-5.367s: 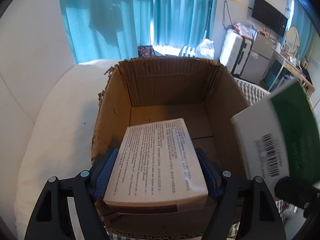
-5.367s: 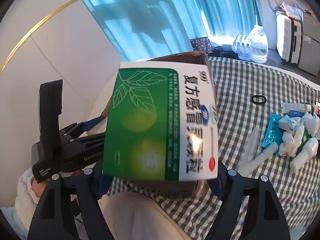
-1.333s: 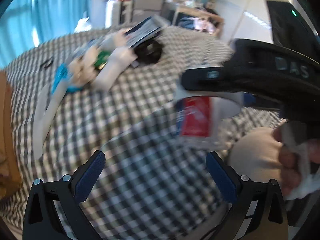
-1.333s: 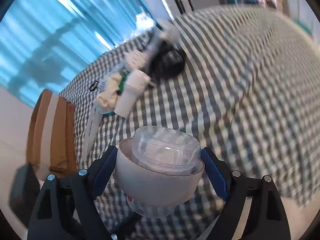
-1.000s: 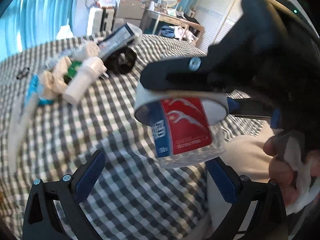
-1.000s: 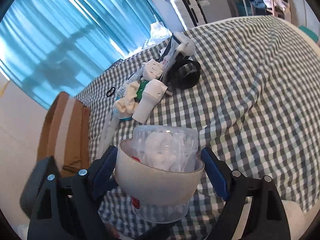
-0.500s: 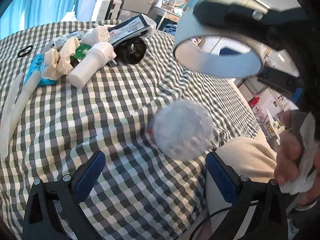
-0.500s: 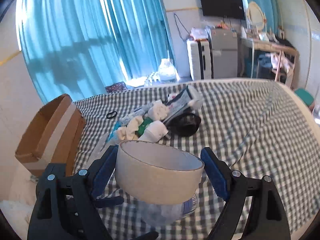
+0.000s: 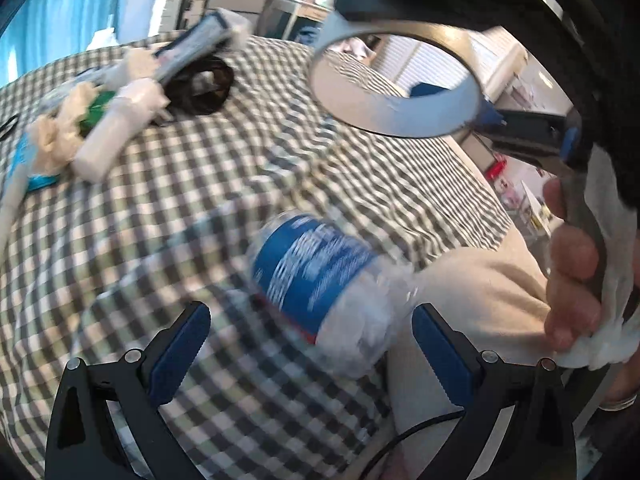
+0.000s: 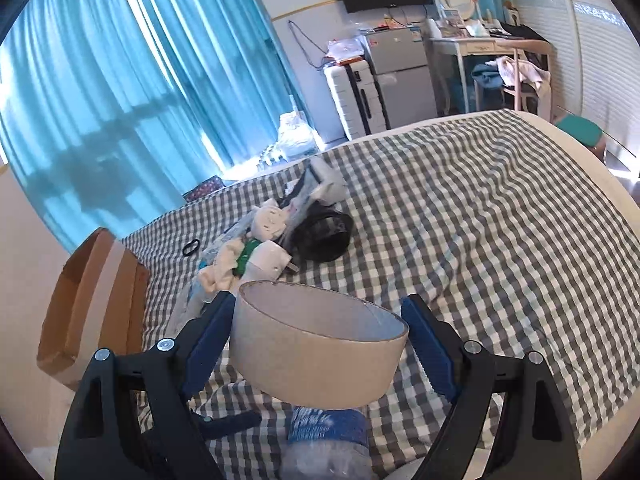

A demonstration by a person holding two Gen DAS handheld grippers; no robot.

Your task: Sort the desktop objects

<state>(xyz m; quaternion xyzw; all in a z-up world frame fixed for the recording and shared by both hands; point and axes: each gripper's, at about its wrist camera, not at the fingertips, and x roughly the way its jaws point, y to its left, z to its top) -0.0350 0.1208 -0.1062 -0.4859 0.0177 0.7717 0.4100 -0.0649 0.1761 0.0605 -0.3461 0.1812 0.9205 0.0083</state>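
Taking the cardboard box (image 10: 94, 312) as the landmark, at the far left edge of the checked cloth (image 10: 500, 216) in the right wrist view: its inside cannot be seen from here, so how much has already been sorted into it cannot be told.

Just to the right of the box, a black hair tie (image 10: 191, 247) lies alone on the cloth. Further right sits the main heap still waiting to be sorted: a white tube (image 9: 116, 136), crumpled pale wrappers (image 9: 52, 140), a blue packet (image 9: 24, 160), a long toothpaste-style box (image 9: 192, 46) and a coil of black strap (image 9: 200, 82), all touching or overlapping one another.

Well to the right of the box and nearer the cameras, the right gripper (image 10: 316, 340) is clamped across a wide roll of tape (image 10: 320, 348), held up off the cloth. Directly below that roll lies a crumpled plastic bottle (image 9: 324, 276) with a blue label, on its side; it is blurred in the left wrist view. The left gripper (image 9: 310, 344) is wide open and holds nothing, its fingers either side of the bottle but clear of it.

By this showing the sorting is far from finished: the roll is in hand but not yet in the box, and the bottle, the hair tie and the whole heap remain out on the cloth.
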